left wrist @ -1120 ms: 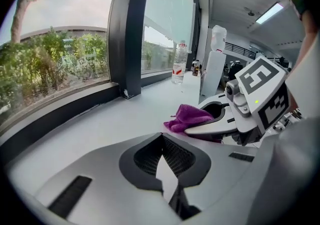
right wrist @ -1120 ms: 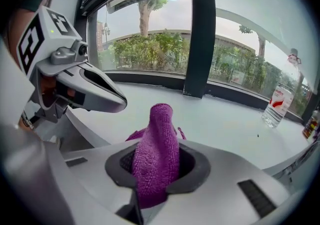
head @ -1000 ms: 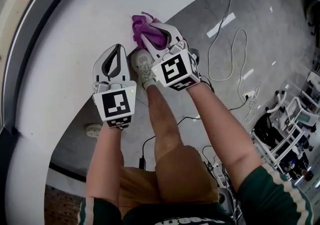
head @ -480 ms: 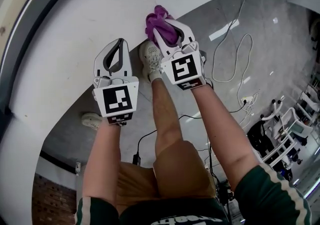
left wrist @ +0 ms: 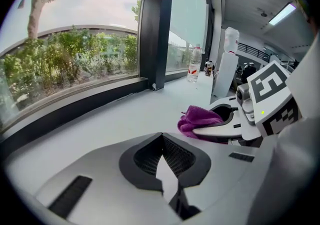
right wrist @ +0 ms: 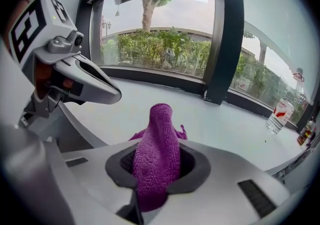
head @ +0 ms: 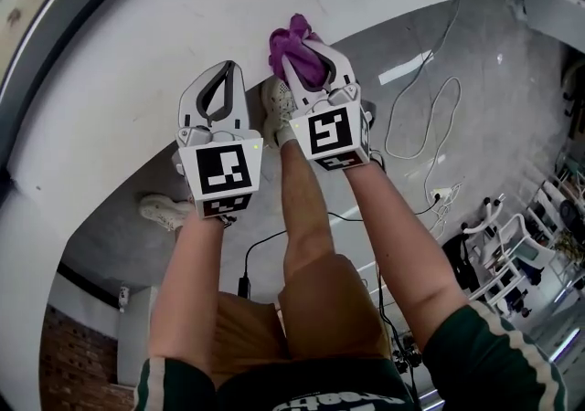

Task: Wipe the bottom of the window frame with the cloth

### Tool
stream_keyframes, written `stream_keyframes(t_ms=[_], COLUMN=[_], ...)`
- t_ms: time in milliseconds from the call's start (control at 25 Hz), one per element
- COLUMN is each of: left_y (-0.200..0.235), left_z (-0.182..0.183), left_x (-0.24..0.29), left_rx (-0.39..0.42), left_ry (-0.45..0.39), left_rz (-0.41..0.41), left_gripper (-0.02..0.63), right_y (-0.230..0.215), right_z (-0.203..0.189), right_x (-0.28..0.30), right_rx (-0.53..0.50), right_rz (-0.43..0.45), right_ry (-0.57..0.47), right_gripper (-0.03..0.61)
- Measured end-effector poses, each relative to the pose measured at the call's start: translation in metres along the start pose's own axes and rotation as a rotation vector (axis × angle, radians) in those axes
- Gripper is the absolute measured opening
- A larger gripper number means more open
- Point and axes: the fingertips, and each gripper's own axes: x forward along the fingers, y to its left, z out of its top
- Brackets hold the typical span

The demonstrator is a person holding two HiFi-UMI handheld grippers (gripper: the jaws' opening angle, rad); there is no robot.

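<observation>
Cloth [head: 291,38]: purple microfibre, bunched, pinched between the right gripper's jaws; a tuft stands out past the jaw tips at 12 o'clock [right wrist: 158,144]; lower folds lie down at the sill surface [left wrist: 199,119], contact not certain.
Right gripper [head: 304,53]: jaws clamped on the cloth, fabric filling the gap between the pads [right wrist: 156,166]; held over the near part of the sill.
Left gripper [head: 222,71]: jaws pressed together at the tips, nothing between them [left wrist: 162,139]; just beside the right gripper, at 9 o'clock of it in the head view; held apart from the cloth.
Window sill [head: 128,71]: broad, white, curved; lies beneath both grippers.
Window frame bottom rail [right wrist: 150,76]: dark strip at the far edge of the sill, at 12 o'clock of the cloth and well apart from it [left wrist: 75,105].
Mullion [right wrist: 223,34]: dark, upright, rising from the rail.
Water bottle [right wrist: 279,113]: clear, red label, upright on the sill at 3 o'clock in the right gripper view.
Floor [head: 494,62]: grey, below the sill edge; white cables [head: 428,103] looped at 3 o'clock of the right gripper.
Shoe [head: 277,106]: pale, seen between the two grippers.
</observation>
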Motion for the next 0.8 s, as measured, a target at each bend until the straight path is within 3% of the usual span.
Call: stream_keyframes(t_ms=[800], left_y=[0.067], left_z=[-0.041], left_x=[-0.057], left_rx=[-0.072], left_ry=[-0.002], left_rz=[0.09], left_gripper=[0.009], right_y=[0.092], right_z=[0.038], right_x=[0.022], right_rx=[-0.061], right_rz=[0.089], right_ry=[0.011], right_gripper=[0.092])
